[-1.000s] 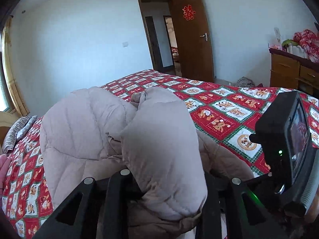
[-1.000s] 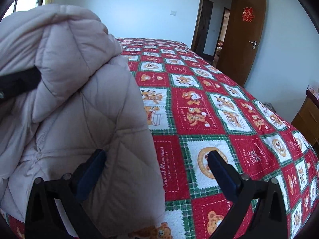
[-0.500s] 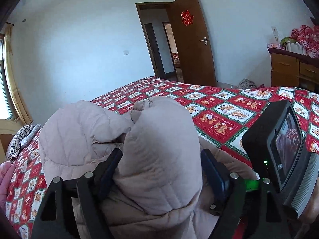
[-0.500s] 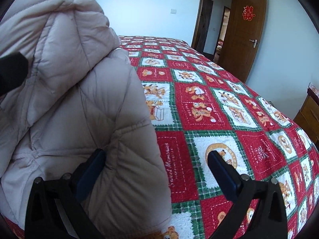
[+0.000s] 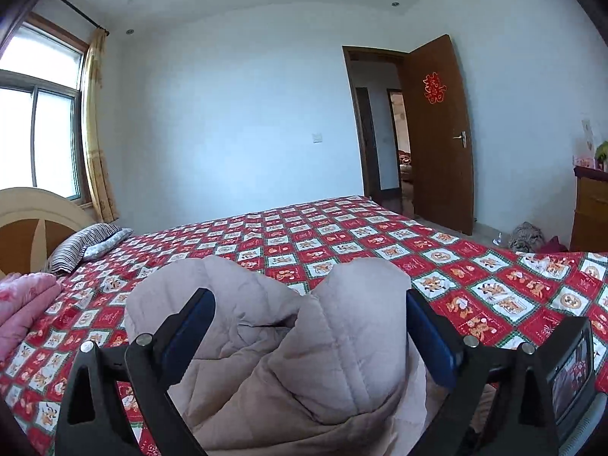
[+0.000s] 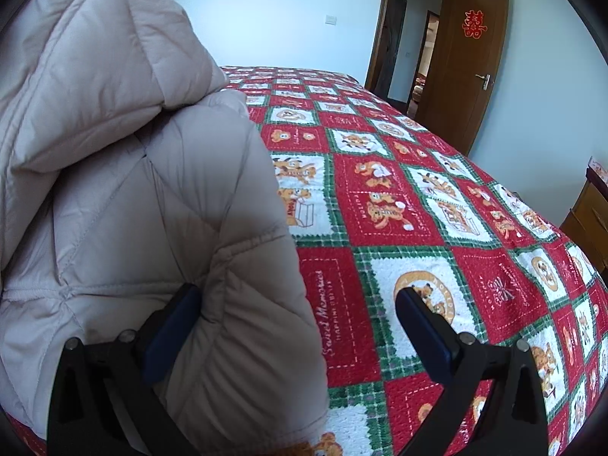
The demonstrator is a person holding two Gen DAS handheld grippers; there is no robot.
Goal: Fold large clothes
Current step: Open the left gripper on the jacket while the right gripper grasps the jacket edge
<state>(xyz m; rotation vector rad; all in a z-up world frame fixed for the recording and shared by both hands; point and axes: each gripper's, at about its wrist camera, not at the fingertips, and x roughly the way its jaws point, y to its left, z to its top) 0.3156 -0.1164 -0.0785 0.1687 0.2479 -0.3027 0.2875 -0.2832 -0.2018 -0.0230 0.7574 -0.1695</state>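
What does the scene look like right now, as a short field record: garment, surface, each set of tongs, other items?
garment: beige quilted puffer coat, bunched in a puffy heap
surface: red, green and white cartoon-patch bedspread
left tongs: jaws opening, coat fold between them, pads not pressing
right tongs: open, coat edge against its left finger, bedspread under the rest
other items: striped pillow, folded pink blanket at the bed's left edge
room: brown wooden door open
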